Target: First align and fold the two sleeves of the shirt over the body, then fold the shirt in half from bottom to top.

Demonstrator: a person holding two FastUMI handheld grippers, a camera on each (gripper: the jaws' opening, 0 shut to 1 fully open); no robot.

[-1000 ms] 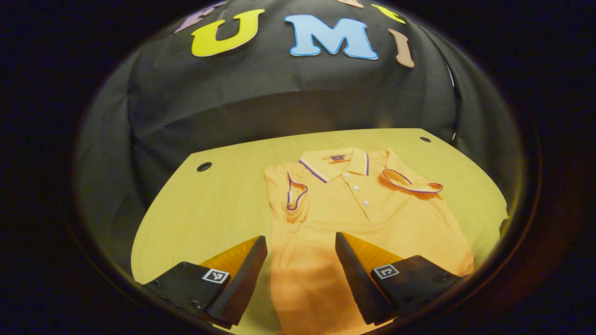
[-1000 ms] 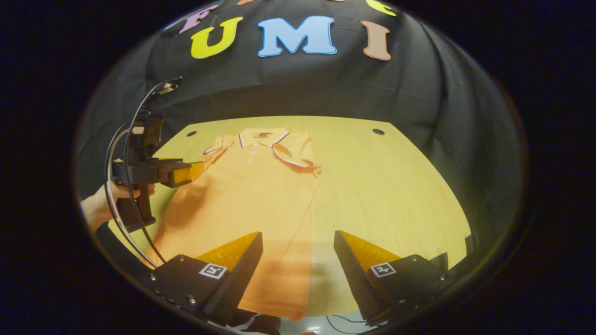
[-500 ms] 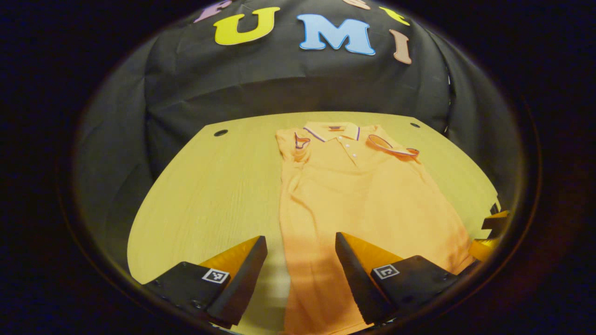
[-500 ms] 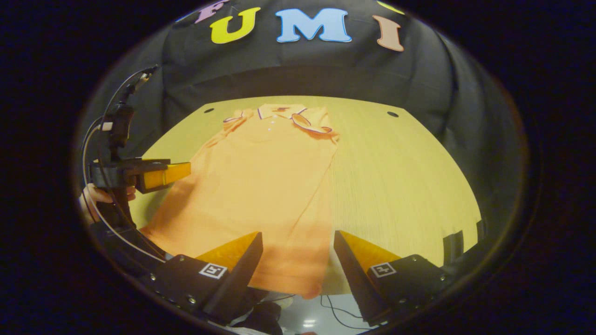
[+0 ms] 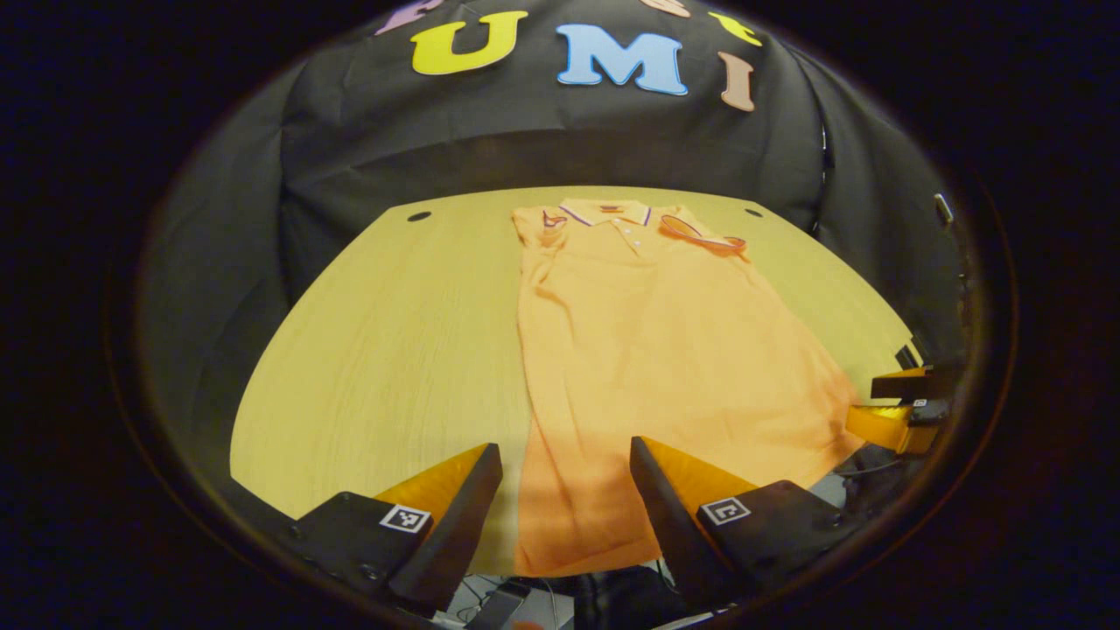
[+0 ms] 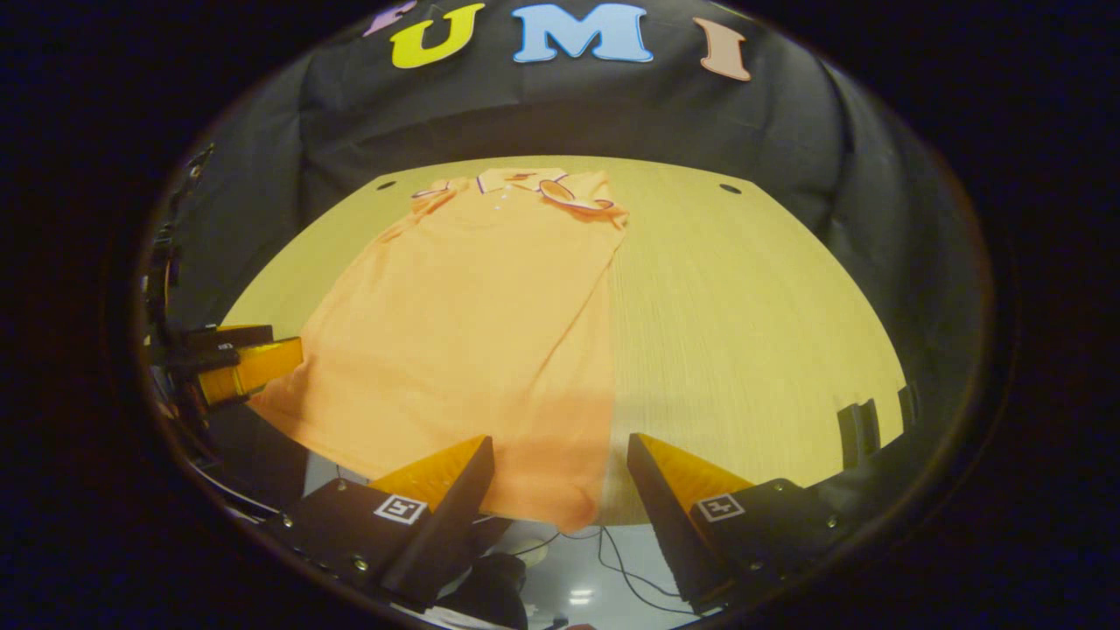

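Jaws apart on both grippers, shirt (image 5: 665, 350) hem lying between them.

The orange polo shirt (image 5: 665, 350) lies flat on the pale wooden table (image 5: 385, 350), collar at the far edge, bottom hem at the near edge. Both short sleeves seem folded over its chest. The black cloth wall (image 5: 542, 131) stands behind the table.

This is a staged recording booth rather than a lived-in home: black cloth (image 5: 560, 149) drapes the whole back as a wall, and a bare pale wooden table (image 6: 744, 306) (with round cable holes near its far corners) stands before it, loose cables (image 6: 612, 560) trailing below its near edge.
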